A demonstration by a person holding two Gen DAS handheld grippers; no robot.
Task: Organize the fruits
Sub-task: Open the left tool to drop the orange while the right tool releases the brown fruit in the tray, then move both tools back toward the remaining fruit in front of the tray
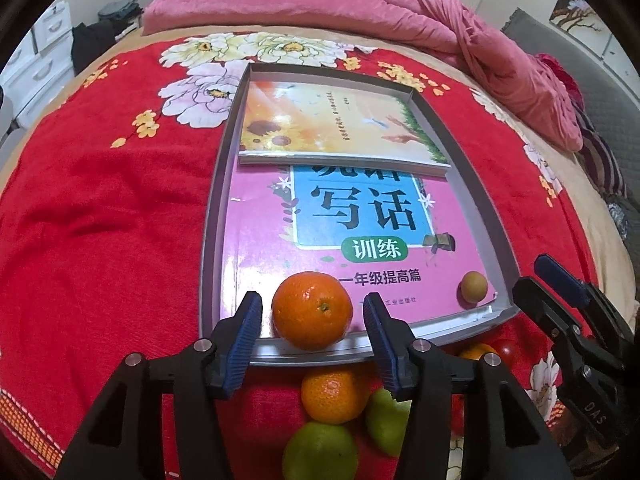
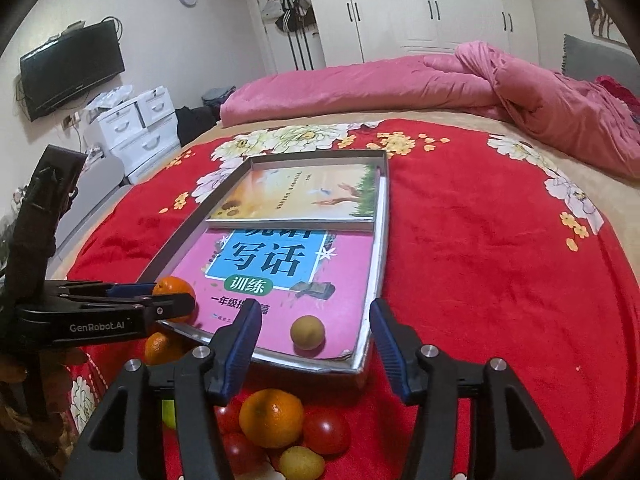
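My left gripper (image 1: 312, 320) spread around an orange (image 1: 313, 310) at the tray's (image 1: 212, 216) near-left corner.
The orange's stem end faces me; it is round, no long axis. My right gripper (image 2: 314, 328) gapes above a small yellow fruit (image 2: 307, 332) at lower centre. Loose fruit (image 2: 271, 418) crowds the bed (image 2: 500, 280) below the tray rim.

The left gripper (image 1: 312, 336) is held low in the centre of its own view, jaws spread wide apart. The right gripper (image 2: 316, 344) is likewise held low and central in its view, jaws parted wide.
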